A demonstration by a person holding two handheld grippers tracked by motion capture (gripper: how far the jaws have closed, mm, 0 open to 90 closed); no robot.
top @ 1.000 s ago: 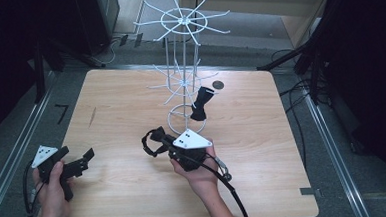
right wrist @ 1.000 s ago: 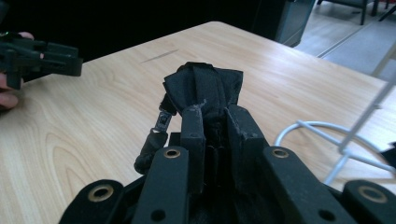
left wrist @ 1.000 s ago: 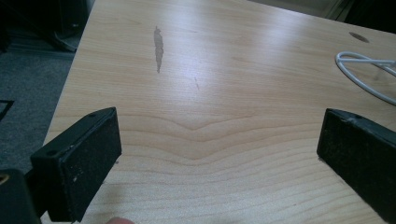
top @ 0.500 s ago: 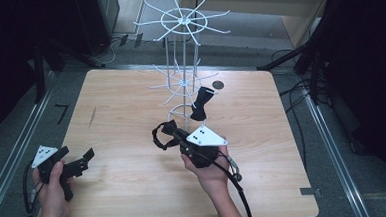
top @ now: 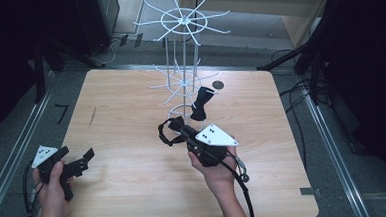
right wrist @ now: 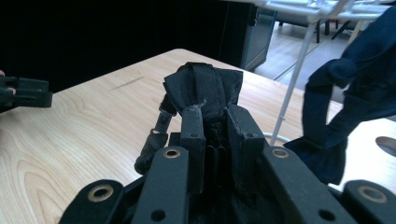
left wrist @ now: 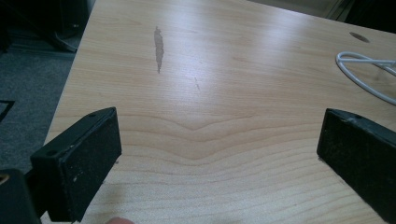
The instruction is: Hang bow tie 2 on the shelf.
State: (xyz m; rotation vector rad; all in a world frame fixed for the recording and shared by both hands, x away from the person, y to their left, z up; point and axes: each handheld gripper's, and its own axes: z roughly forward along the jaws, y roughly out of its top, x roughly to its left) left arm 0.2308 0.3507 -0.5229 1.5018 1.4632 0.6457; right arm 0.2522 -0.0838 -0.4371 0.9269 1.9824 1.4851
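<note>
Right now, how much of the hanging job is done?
One dark sock already hangs on the white wire rack. The right gripper is shut on a second black sock and holds it above the table, near the rack's base. Hanging that one on an arm looks like what is left. The left gripper is open with nothing between its jaws.

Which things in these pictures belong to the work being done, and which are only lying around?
Part of the work:
- right hand-held gripper, shut on a black cloth item
- white wire rack
- dark cloth item hanging on the rack

Just there:
- left hand-held gripper, open
- wooden table
- dark mark
</note>
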